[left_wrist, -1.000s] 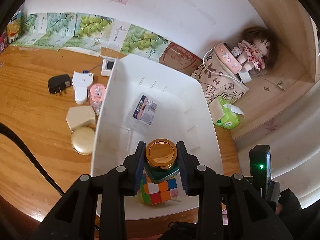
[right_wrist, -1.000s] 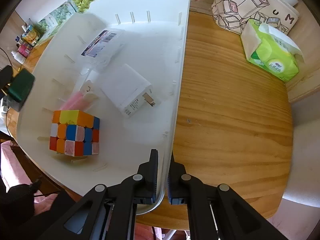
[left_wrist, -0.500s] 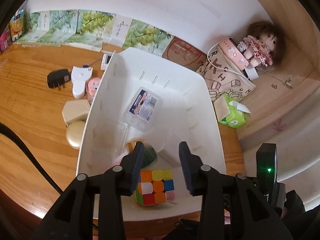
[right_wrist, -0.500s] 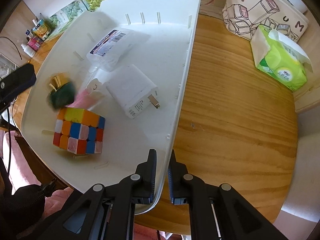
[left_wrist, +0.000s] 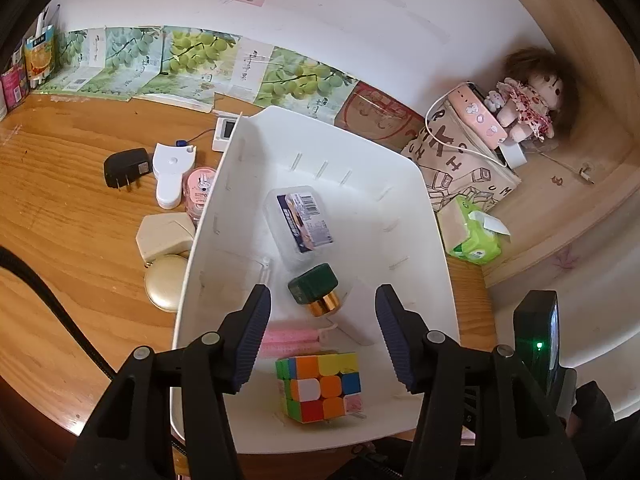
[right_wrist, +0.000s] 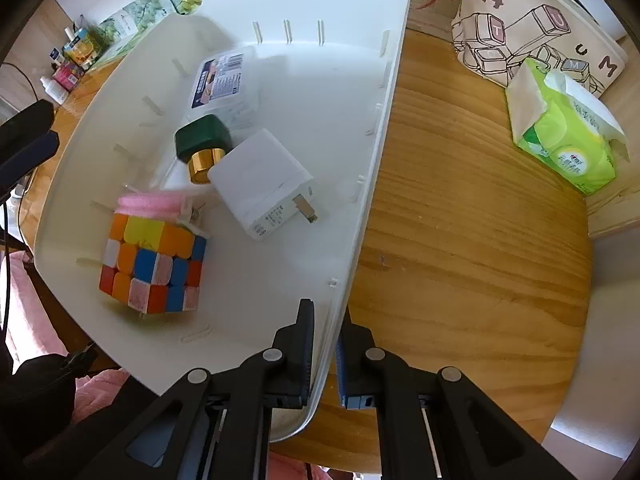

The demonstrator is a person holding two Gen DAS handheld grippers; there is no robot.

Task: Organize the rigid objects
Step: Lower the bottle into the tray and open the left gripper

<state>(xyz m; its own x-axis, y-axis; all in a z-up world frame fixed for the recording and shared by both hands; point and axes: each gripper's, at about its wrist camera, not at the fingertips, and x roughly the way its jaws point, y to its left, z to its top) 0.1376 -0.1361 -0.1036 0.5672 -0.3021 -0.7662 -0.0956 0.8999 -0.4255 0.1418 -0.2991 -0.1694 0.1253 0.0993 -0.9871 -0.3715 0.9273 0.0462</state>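
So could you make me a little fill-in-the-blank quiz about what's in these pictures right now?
1. The green bottle with the gold cap lies on its ____ inside the white plastic bin.
2. The right gripper is clamped on the bin's ____.
3. The left gripper, its jaws just opened, holds ____.
4. The black plug adapter sits ____ the bin.

Missing words: side; wall; nothing; outside

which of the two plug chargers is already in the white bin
The white charger, lying flat inside the white bin beside the green bottle. The black charger is outside the bin, on the wooden table to its left.
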